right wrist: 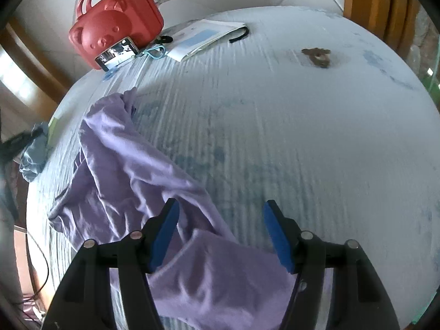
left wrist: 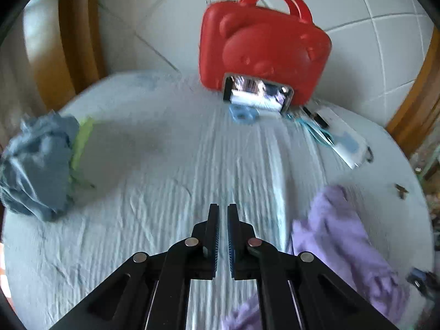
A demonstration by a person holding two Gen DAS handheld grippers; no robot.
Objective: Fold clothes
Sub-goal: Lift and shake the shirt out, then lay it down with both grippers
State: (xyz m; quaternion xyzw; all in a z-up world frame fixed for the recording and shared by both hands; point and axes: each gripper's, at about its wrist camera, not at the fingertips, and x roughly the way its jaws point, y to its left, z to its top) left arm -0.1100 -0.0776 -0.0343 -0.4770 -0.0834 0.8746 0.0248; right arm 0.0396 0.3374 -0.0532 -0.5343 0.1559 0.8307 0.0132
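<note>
Overhead, we see a round worktop [right wrist: 302, 126] covered in pale ribbed cloth, with a crumpled lilac garment [right wrist: 132, 170] sprawled across its near-left part. From the right wrist view the right hand-held gripper [right wrist: 220, 209] hangs above the garment's near fold with its blue pads [right wrist: 277, 236] standing well apart; the fabric lies below and between them, and we cannot tell whether either pad touches it. From the left wrist view the left hand-held gripper [left wrist: 222, 211] is closed, its fingers nearly together with nothing between them, above bare cloth just left of the lilac garment [left wrist: 338, 236].

At the far rim, against the tiled wall, a red bear-faced case [left wrist: 264, 46] stands upright with a phone [left wrist: 258, 93] leaning on its front. Beside it lie papers [right wrist: 203, 35] and a small tangle of cord, close to the edge. A crumpled blue garment [left wrist: 35, 162] sits at the left rim on something pale green, well apart from the lilac one. A small brown object [right wrist: 316, 56] rests alone toward the far right.

Between these things we find the middle and right of the worktop open, a wide stretch of bare cloth running out to the curved edge. Wooden chair backs [right wrist: 385, 8] stand just beyond the rim.
</note>
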